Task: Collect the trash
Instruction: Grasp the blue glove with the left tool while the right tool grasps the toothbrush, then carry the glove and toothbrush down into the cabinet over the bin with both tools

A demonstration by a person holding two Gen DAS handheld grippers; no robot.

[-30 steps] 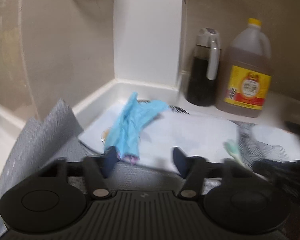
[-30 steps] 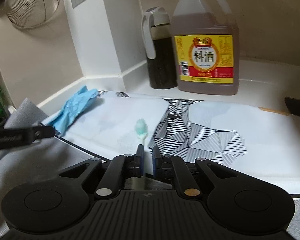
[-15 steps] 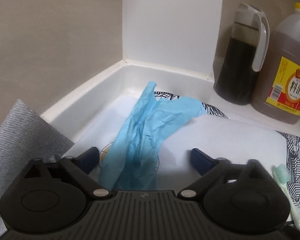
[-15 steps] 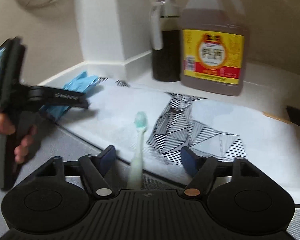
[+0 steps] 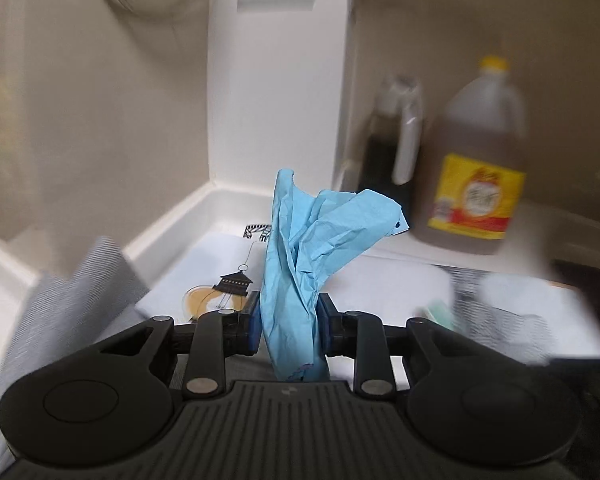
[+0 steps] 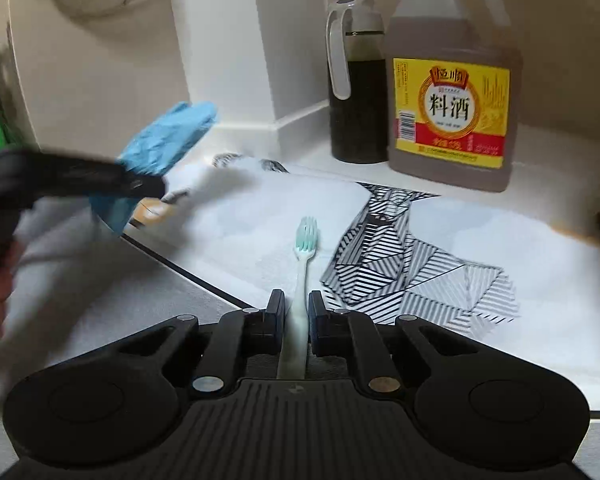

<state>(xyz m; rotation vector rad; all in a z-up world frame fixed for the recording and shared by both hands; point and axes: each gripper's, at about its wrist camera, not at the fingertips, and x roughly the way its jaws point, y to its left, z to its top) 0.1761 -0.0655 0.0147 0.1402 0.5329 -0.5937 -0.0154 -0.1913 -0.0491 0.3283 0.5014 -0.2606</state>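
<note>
We squeeze our left tongs (image 5: 287, 322) shut on the blue glove (image 5: 300, 264), lifted off the desk (image 6: 548, 292), and our right tongs (image 6: 296, 316) close on the toothbrush (image 6: 302, 280) lying there, so both can go in the trash.

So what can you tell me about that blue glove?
The blue glove is thin, crinkly and rubbery-looking, all crumpled and twisted. The left gripper is closing on its lower part, with the glove squeezed between the jaws. Its upper end sticks up and flops to one side. In the right wrist view it hangs clear above the patterned mat, near the white wall corner. Its fingers cannot be told apart in the folds.
</note>
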